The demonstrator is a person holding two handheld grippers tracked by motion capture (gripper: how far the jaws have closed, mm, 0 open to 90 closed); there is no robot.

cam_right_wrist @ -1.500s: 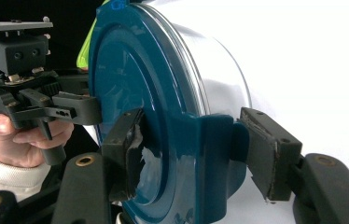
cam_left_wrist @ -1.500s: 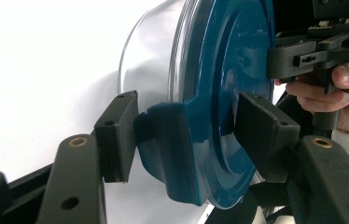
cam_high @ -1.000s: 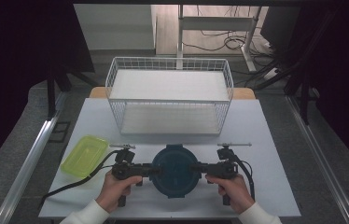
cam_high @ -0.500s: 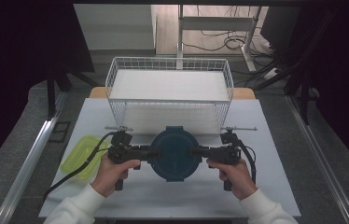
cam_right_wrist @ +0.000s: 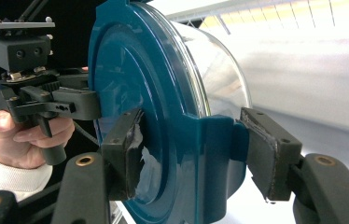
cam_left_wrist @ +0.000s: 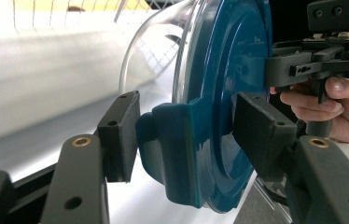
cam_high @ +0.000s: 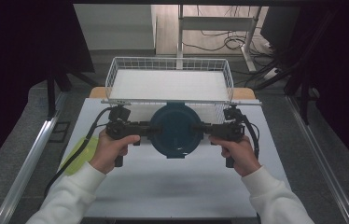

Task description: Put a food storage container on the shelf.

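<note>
A round container with a dark teal lid [cam_high: 176, 131] and a clear bowl [cam_right_wrist: 217, 60] hangs above the white table, held level between both hands. My left gripper [cam_high: 151, 129] is shut on the lid's left latch tab [cam_left_wrist: 177, 144], one pad on each side of it. My right gripper [cam_high: 199, 128] is shut on the opposite latch tab [cam_right_wrist: 210, 154] in the same way. In the left gripper view the lid [cam_left_wrist: 231, 65] stands on edge, with the right gripper [cam_left_wrist: 303, 70] beyond it. In the right gripper view the left gripper [cam_right_wrist: 46, 105] shows past the lid [cam_right_wrist: 130, 74].
A white wire basket [cam_high: 169, 59] stands at the table's far side, its front rim just beyond the container. A yellow-green tray [cam_high: 77, 156] lies at the left edge under my left forearm. Bare white table [cam_high: 177, 186] stretches in front of the hands.
Both hands have lifted the container off the table and carried it up and away, closer to the basket's front rim. Both grips look the same.
</note>
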